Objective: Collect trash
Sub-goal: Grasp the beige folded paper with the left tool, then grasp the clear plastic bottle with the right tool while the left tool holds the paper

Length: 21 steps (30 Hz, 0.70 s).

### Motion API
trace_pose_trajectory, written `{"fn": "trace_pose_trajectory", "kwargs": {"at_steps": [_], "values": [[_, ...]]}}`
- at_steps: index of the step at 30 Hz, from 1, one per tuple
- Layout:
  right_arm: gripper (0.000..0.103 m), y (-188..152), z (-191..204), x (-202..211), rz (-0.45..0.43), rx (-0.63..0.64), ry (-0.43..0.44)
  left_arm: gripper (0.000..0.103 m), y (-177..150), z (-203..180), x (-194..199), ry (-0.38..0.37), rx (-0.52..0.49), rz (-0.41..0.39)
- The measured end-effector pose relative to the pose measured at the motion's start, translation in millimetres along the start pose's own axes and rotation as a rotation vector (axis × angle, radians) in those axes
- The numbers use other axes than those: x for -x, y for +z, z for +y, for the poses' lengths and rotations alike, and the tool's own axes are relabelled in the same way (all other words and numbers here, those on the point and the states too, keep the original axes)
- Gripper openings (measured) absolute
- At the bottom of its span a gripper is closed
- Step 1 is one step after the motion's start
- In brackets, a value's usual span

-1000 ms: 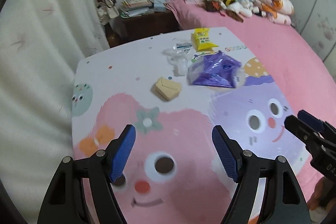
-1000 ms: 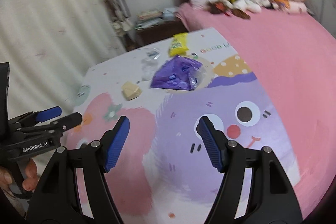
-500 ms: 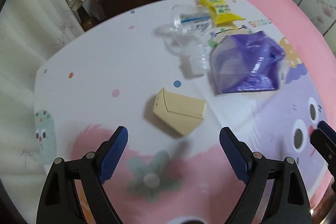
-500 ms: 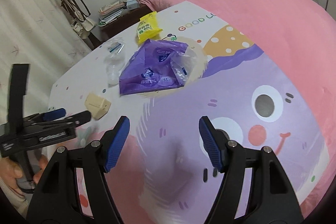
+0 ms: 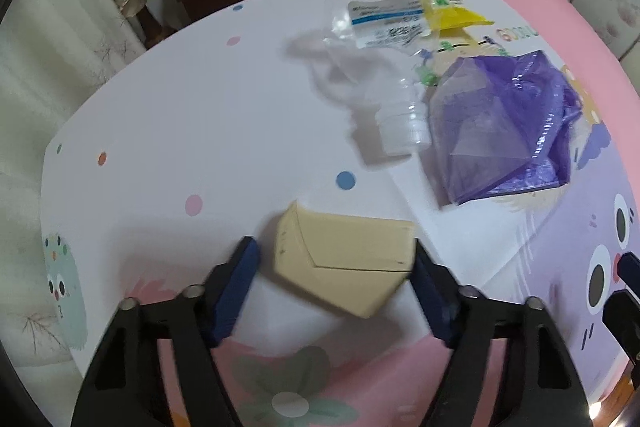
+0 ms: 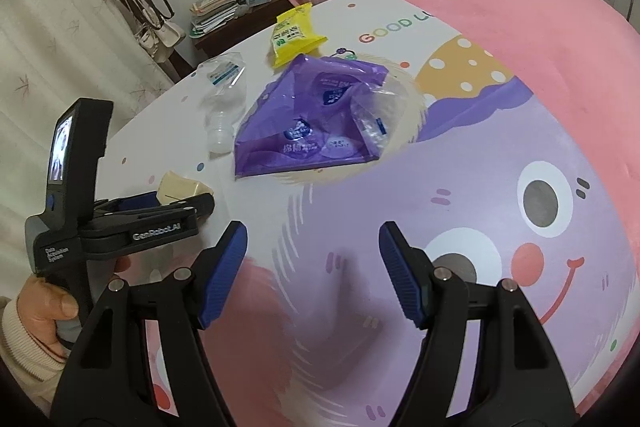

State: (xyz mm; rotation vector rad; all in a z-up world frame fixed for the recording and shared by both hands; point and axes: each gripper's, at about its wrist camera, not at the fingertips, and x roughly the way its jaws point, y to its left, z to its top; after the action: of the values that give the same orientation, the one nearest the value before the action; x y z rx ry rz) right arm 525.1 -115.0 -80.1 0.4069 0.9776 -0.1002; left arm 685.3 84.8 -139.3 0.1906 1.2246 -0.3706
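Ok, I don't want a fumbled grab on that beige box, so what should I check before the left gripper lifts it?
1. Box between the left gripper fingers: ok.
2. Jaws closing, pads pressing both sides: not ok, gap shows at the left finger.
3. Bottle clear of the box: ok.
4. Right gripper open, holding nothing: ok.
5. Purple bag mouth open: cannot tell.

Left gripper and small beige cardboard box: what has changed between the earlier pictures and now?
The left gripper came down toward the small beige cardboard box, which now sits between its closing jaws; a gap shows at one blue pad, so it is not yet clamped. The right gripper also moved lower, open and empty. The purple plastic bag, clear bottle and yellow packet stayed put.
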Motion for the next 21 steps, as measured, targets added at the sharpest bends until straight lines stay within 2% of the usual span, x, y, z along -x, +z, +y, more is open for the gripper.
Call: {"fn": "trace_pose_trajectory", "kwargs": {"at_steps": [1,4,10,17,21], "values": [[0.066,1,1,1,0.000,0.002,0.003,0.062,1,-2,1,-0.003,-0.006,-0.007],[0.066,6,9,1,-0.003,0.015,0.016,0.062,0,1,2,-0.036,0.012,-0.012],[0.066,23,31,-4,-0.011,0.049,0.054,0.062,4,20,19,-0.025,0.071,-0.058],[0.066,67,66,-24,-0.014,0.061,0.136,0.062,21,53,54,-0.005,0.166,-0.124],[0.066,94,81,-42,-0.027,0.077,0.147,0.062,18,83,72,0.008,0.234,-0.147]]}}
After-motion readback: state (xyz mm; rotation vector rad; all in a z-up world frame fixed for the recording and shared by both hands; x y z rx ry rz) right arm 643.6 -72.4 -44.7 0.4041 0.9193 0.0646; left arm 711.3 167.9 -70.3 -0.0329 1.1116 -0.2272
